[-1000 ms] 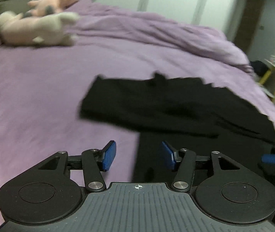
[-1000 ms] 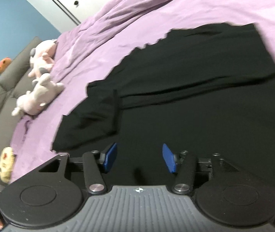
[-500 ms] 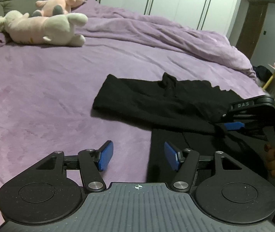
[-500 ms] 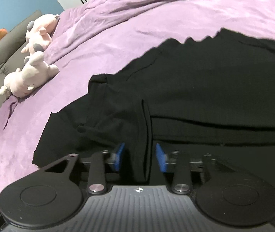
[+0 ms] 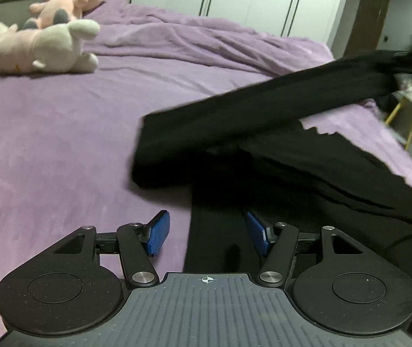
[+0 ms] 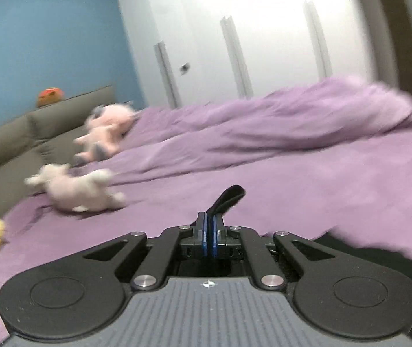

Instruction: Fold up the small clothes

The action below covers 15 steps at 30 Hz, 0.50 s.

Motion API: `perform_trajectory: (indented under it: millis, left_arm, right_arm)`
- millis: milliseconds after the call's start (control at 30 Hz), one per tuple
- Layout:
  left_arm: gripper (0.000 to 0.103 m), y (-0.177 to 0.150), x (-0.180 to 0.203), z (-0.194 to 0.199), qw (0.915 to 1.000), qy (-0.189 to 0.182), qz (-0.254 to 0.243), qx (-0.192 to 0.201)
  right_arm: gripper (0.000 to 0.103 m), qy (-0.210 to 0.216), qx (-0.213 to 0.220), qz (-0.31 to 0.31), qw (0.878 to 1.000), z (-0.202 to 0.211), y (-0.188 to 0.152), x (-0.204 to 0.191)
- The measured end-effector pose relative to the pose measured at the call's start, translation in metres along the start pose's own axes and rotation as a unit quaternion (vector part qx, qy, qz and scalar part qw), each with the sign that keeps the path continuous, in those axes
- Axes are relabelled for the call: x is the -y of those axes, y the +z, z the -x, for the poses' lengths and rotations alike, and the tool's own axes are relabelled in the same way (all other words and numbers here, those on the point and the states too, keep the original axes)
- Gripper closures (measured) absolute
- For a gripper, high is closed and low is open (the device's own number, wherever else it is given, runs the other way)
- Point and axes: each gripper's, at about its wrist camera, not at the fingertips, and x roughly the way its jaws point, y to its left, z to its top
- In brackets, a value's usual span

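While right gripper [image 6: 209, 231] pinches garment [image 5: 307, 156] edge, bedspread [image 5: 47, 144] alongside

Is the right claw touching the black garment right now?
Touching. The right wrist view shows the right claw shut on a fold of the black garment, which sticks out past its pads.

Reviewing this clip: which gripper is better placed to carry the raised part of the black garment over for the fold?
Right. The right gripper is shut on a pinch of the black garment, whose near part is raised off the purple bedspread. The left gripper is open, low over the garment's near edge, holding nothing.
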Motion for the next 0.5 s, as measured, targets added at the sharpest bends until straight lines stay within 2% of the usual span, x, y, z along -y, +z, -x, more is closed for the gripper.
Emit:
perform_trajectory:
  millis: [67, 167, 267, 367, 500]
  left_arm:
    - [0.040, 0.007, 0.008, -0.016, 0.9997, 0.019, 0.008, -0.009]
    - [0.042, 0.017, 0.014, -0.040, 0.9990, 0.023, 0.030, -0.023]
    - [0.044, 0.022, 0.021, -0.057, 0.9986, 0.039, 0.016, -0.033]
    - [0.044, 0.024, 0.023, -0.060, 0.9988, 0.040, 0.009, -0.029]
    - [0.042, 0.022, 0.024, -0.060, 0.9989, 0.036, 0.003, -0.028]
  right_arm:
    - [0.100, -0.037, -0.013, -0.020, 0.999, 0.000, -0.003, 0.034]
    - [0.100, -0.088, -0.058, -0.058, 0.993, -0.009, -0.026, 0.090]
    - [0.099, -0.126, -0.106, -0.092, 0.982, -0.022, -0.057, 0.136]
    - [0.096, -0.135, -0.140, -0.162, 0.968, -0.027, -0.086, 0.175]
    - [0.072, -0.103, -0.138, -0.241, 0.955, -0.029, -0.104, 0.197]
